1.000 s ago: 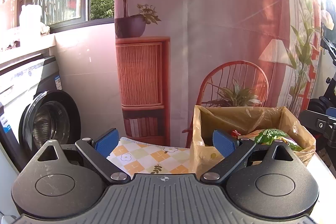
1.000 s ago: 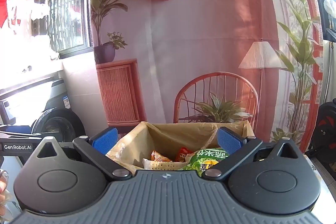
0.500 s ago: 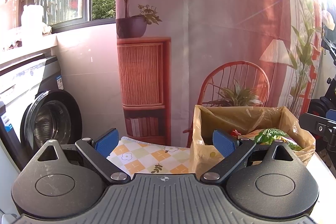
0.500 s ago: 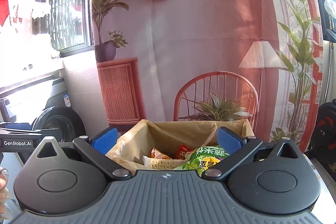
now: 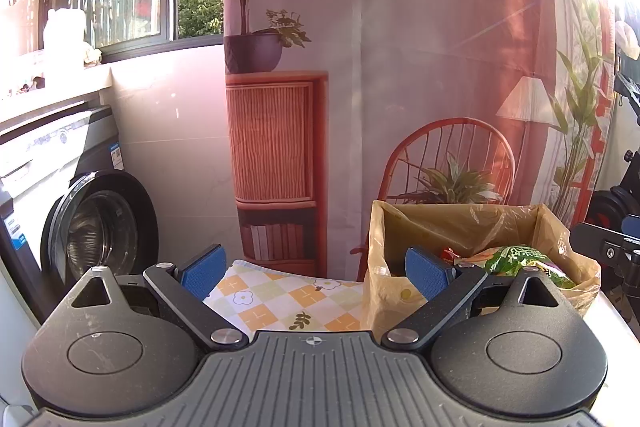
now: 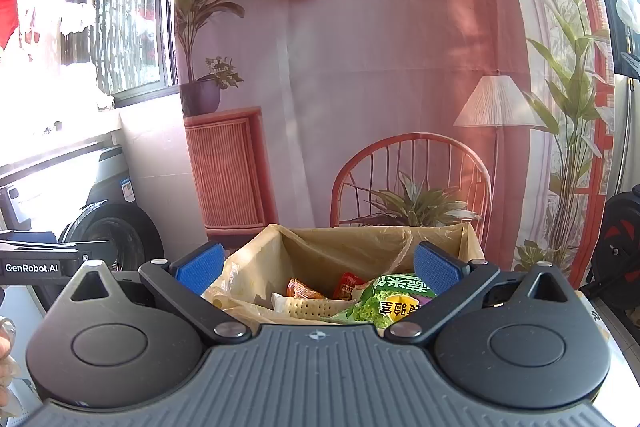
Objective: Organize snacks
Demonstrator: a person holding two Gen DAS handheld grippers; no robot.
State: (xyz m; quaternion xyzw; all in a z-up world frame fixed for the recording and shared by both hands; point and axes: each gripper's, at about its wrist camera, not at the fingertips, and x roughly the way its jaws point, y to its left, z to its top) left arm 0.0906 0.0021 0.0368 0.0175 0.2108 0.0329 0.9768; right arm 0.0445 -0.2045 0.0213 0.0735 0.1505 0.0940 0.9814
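A box lined with a tan plastic bag (image 6: 360, 247) stands on a table and holds several snack packs. A green pack (image 6: 384, 297), a pale dotted pack (image 6: 304, 307) and two orange-red packs (image 6: 306, 293) lie inside. My right gripper (image 6: 316, 267) hovers open just in front of the box, nothing between its blue pads. In the left wrist view the same lined box (image 5: 464, 227) sits to the right, and my left gripper (image 5: 316, 269) is open over the checked tablecloth (image 5: 288, 299), its right pad in front of the box's left wall.
A washing machine (image 5: 96, 227) stands at the left below a window sill. A printed backdrop with a chair and shelf (image 5: 400, 87) hangs behind the table. The other gripper's body (image 5: 608, 251) shows at the right edge; dark equipment (image 6: 620, 247) stands at the far right.
Almost nothing has moved. Both views have drifted very slightly, and both grippers stay open at the same width.
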